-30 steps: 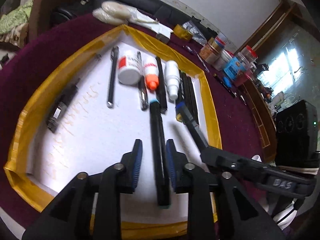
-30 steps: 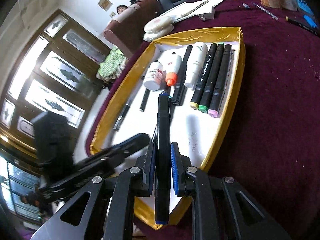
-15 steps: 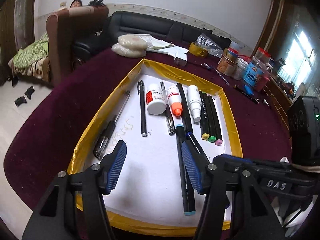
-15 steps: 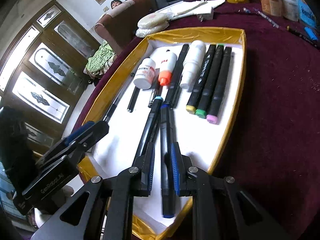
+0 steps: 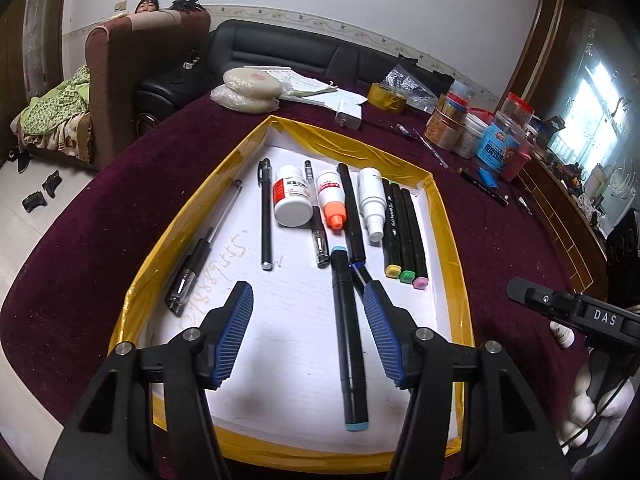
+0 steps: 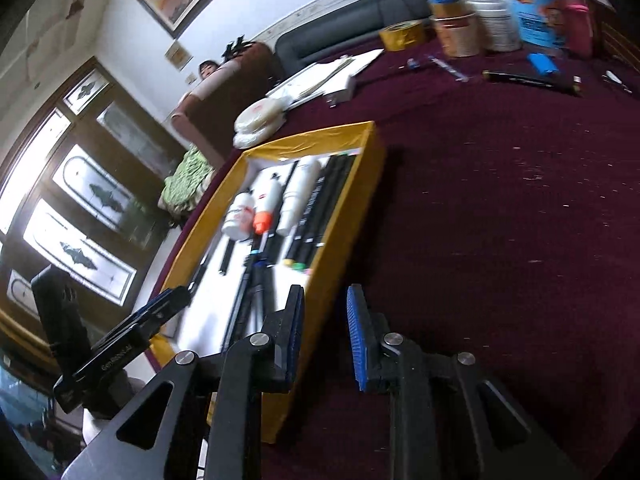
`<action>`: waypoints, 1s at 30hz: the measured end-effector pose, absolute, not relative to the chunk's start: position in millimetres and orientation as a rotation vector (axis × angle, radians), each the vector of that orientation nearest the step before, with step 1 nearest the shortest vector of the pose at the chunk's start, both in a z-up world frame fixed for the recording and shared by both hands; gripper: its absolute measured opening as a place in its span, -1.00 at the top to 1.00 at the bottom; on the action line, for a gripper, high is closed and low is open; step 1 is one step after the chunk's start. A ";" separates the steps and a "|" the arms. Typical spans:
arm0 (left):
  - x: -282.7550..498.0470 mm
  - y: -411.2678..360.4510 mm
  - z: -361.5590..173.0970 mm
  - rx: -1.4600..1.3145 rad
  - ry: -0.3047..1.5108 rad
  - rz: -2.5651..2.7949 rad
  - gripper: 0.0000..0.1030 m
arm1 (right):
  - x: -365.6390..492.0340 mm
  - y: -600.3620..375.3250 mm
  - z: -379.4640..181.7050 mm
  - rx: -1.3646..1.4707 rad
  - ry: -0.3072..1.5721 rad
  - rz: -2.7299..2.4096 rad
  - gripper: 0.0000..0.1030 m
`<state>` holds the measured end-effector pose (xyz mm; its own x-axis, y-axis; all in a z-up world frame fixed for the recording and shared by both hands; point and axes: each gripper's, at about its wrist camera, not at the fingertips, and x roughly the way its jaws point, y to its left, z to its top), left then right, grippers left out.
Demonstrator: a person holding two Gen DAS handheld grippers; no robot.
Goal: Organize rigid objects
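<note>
Both claws are spread wide and carrying nothing. The left claw [image 5: 308, 332] hovers low over the yellow-rimmed tray [image 5: 448, 240], where the blue-capped marker [image 5: 349, 344] lies loose between its fingers, crooked beside a second marker [image 5: 360, 274]. The right claw [image 6: 324, 336] hangs above the tray's edge and the maroon tabletop [image 6: 500, 220]. Best next: square up, pinch mid-barrel, slide it parallel to the marker row [image 5: 404, 232].
</note>
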<state>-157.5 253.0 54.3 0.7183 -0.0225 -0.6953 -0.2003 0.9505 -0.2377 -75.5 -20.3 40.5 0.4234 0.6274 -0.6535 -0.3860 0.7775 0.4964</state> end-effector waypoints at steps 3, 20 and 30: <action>-156.8 247.3 54.8 -0.300 0.769 0.096 -0.10 | -74.5 -22.8 46.3 0.282 0.920 0.638 0.62; -157.0 243.4 51.0 -0.314 0.786 0.091 -0.10 | -88.6 -3.9 87.8 0.187 0.780 0.671 0.38; -158.8 248.7 49.6 -0.325 0.784 0.090 -0.10 | -83.5 7.4 79.9 0.191 0.828 0.682 0.38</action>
<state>-158.8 248.7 49.6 0.7074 -0.0406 -0.7056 -0.1990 0.9465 -0.2540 -83.5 7.4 79.9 0.4790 0.6267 -0.6146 -0.4836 0.7728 0.4111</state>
